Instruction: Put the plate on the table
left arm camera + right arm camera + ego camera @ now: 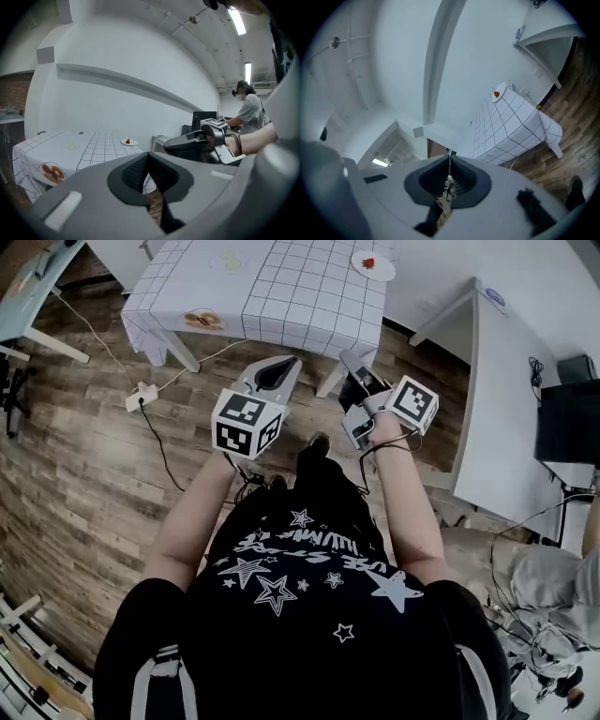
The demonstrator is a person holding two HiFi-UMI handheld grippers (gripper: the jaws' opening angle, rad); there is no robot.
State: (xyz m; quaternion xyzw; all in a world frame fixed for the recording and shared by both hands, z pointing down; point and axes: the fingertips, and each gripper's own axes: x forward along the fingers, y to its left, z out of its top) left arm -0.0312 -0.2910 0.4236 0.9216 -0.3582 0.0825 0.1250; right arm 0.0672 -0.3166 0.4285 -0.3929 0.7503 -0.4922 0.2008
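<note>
A small white plate (372, 263) with a red piece on it lies at the far right corner of the table (281, 287), which has a checked cloth. It also shows as the plate (129, 141) in the left gripper view and the plate (499, 93) in the right gripper view. I hold both grippers in the air over the wooden floor, short of the table. The left gripper (281, 367) is shut and empty, jaws meeting at the left gripper (149, 154). The right gripper (352, 362) is shut too, with nothing between its jaws, seen as the right gripper (449, 159).
A second plate with brown food (204, 321) lies at the table's near left edge. A white desk (506, 409) with a dark monitor (567, 418) stands to the right. A power strip (141, 395) and cable lie on the floor. Another person (251, 110) stands at the desk.
</note>
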